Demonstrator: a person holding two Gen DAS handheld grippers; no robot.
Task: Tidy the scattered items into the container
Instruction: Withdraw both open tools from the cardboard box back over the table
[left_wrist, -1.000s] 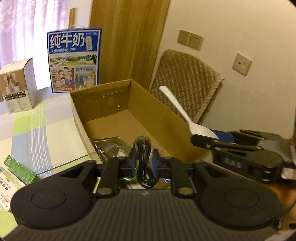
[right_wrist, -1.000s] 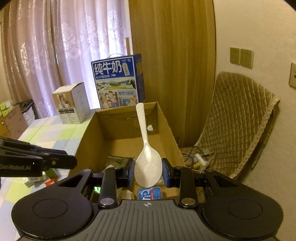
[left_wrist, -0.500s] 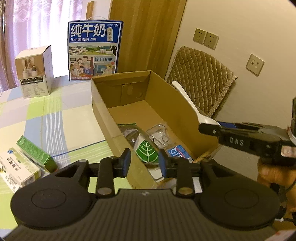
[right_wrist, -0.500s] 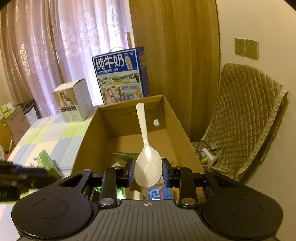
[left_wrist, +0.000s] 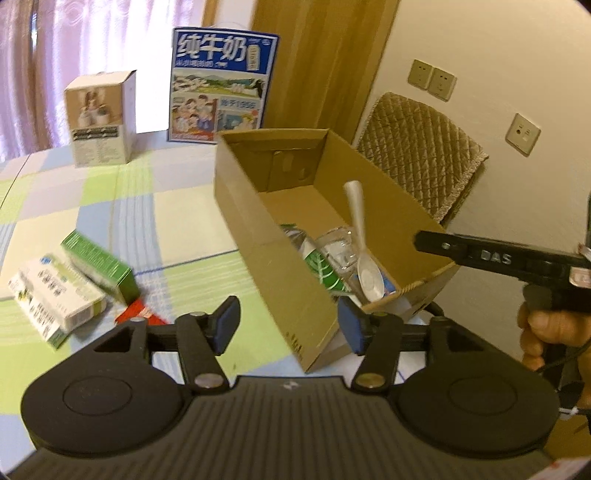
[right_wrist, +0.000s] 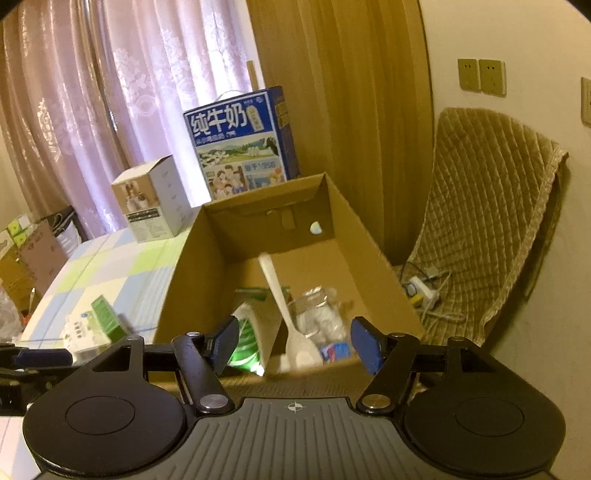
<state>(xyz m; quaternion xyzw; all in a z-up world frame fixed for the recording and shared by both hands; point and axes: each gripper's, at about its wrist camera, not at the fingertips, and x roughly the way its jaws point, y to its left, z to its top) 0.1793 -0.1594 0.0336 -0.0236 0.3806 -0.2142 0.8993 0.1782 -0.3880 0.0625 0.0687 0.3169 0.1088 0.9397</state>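
white plastic rice spoon that our right gripper pinched a second ago now lies loose inside the open brown cardboard box, bowl end nearest us — those jaws are opening with nothing between them. our left gripper, which held a black coiled cable a second ago, is opening too and empty, turned toward the table. we judge the green and white cartons on the checked tablecloth come next.
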